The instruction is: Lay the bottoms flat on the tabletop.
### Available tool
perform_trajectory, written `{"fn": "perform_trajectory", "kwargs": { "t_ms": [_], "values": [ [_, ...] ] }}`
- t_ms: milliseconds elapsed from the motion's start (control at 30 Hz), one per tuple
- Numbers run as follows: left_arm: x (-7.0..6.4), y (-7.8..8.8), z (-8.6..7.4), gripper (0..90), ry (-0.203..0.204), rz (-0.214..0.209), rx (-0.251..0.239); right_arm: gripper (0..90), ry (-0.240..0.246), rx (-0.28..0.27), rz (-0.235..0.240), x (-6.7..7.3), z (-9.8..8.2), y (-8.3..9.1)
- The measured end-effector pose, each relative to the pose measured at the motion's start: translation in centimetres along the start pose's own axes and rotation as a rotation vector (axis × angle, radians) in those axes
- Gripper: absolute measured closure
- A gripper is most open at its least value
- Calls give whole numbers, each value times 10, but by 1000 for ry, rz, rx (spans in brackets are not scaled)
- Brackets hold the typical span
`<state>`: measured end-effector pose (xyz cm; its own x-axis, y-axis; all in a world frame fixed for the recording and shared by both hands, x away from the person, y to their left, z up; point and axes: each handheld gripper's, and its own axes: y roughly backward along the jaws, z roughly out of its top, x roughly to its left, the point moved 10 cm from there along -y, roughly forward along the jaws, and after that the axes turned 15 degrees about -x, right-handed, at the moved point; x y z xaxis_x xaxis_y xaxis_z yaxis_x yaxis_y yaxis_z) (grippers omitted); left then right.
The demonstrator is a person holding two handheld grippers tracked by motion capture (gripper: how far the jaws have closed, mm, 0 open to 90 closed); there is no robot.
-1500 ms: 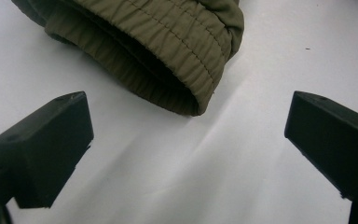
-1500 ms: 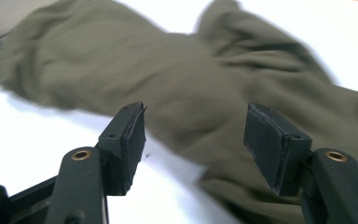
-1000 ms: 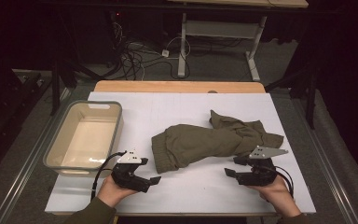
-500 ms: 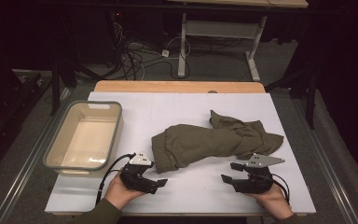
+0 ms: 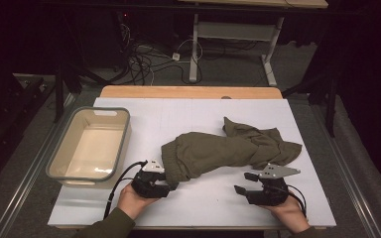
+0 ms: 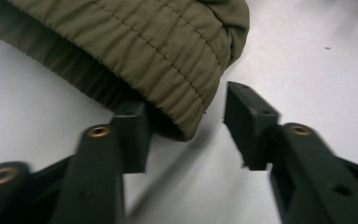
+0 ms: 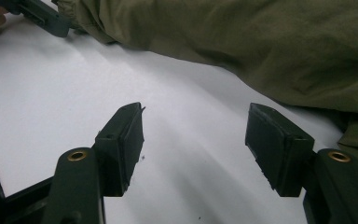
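The white table (image 5: pixel 198 119) is bright under light from above, but the floor around it is very dark. The high view looks a bit soft. Up close, the green cloth (image 6: pixel 135 51) is sharp, while the near black jaws look blurry.

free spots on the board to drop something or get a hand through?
Bare white board behind the crumpled olive-green garment, between it and the beige plastic tub; also the front strip between both grippers. Crowded at the garment's near-left hem.

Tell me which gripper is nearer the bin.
Left. The left gripper sits just right of the bin, at the garment hem; the right gripper is far across the table.
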<state>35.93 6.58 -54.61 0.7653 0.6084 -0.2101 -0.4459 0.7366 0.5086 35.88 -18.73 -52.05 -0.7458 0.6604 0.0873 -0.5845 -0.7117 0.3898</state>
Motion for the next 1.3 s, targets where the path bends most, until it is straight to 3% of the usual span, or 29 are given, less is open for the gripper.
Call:
{"fn": "perform_trajectory", "kwargs": {
  "t_ms": [167, 233, 367, 600, 1067, 1233, 1300],
  "values": [
    [1, -1, 1, 690, 22, -28, 1, 377, 7, 7, -7, -1, -1, -1],
    [0, -1, 2, 765, 16, -34, 0, 377, 7, 4, -10, -1, -1, 0],
    [2, -2, 6, 816, -17, -24, 6, 377, 7, -1, -13, -2, 0, 1],
    [12, -9, 16, 824, -61, 20, 0, 377, 3, 0, -23, -3, 0, 1],
    [61, -38, 55, 823, -110, 134, -30, 377, 7, -7, -28, -3, 0, 2],
    [82, -53, 71, 822, -109, 167, -59, 378, 11, -5, -29, -2, 0, 1],
    [89, -59, 76, 821, -87, 171, -78, 378, 11, -4, -30, -3, 0, 1]
  ]
}}
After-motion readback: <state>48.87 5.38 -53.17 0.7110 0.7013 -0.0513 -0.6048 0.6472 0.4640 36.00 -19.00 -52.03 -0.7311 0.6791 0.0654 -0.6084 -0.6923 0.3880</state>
